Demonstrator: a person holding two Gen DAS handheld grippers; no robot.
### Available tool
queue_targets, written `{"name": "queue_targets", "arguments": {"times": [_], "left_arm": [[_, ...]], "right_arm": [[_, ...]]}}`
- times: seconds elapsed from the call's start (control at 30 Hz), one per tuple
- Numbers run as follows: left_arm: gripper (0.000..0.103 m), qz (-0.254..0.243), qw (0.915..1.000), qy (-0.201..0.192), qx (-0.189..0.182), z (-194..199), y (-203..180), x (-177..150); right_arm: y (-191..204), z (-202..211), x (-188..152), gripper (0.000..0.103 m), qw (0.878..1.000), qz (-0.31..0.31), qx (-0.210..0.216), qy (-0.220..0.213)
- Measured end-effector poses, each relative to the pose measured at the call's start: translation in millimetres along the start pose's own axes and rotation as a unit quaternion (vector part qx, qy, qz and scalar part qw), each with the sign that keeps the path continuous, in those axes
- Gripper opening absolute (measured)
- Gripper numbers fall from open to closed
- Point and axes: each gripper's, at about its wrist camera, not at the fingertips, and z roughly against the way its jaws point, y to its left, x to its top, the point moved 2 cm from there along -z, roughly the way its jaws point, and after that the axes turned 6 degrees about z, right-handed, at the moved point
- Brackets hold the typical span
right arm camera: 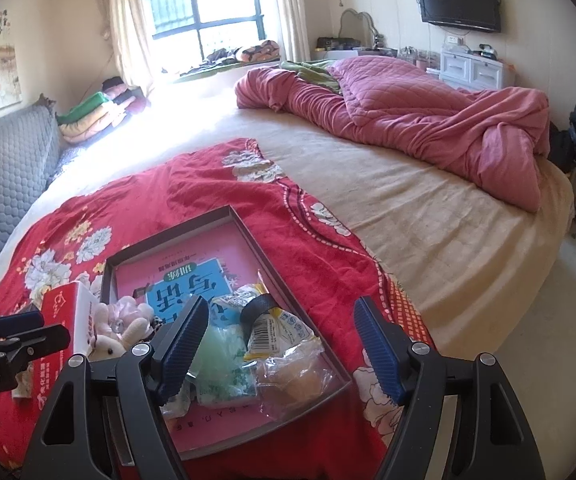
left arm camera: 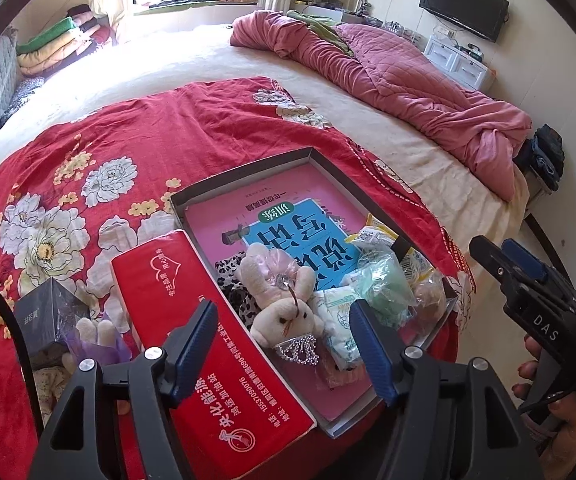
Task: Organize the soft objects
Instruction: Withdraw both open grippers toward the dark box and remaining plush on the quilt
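Observation:
A grey shallow tray [left arm camera: 244,170] lies on a red flowered blanket [left arm camera: 136,132] on the bed. In it are a pink book [left arm camera: 288,216], a cream plush rabbit [left arm camera: 284,308], a leopard-print cloth [left arm camera: 232,280] and several soft plastic packets [left arm camera: 384,280]. My left gripper [left arm camera: 288,352] is open and hovers just above the rabbit. A red tissue box [left arm camera: 208,344] lies left of the tray. My right gripper [right arm camera: 284,348] is open above the packets [right arm camera: 280,336] at the tray's [right arm camera: 248,220] near right end. The rabbit shows at the left in the right wrist view [right arm camera: 116,340].
A dark small box [left arm camera: 48,312] and another plush toy [left arm camera: 92,336] lie left of the tissue box. A rumpled pink quilt [left arm camera: 388,68] covers the bed's far right. Folded blankets [left arm camera: 60,44] are stacked by the window. A grey headboard [right arm camera: 4,176] runs along the left.

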Motion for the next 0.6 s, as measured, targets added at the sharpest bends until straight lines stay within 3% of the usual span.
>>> {"name": "queue_targets", "arguments": {"times": [0.4,0.6], "left_arm": [[0.068,0.002,0.9995,-0.028,0.015,39.9,15.7,-16.9],[0.074,0.018,0.9985,-0.048,0.019,60.4,32.7,-25.0]], "right_arm": [[37.9,23.0,12.6,0.076,0.999,0.042,0.016,-0.021],[67.6,38.6,18.3,0.076,0.996,0.075,0.034,-0.034]]}}
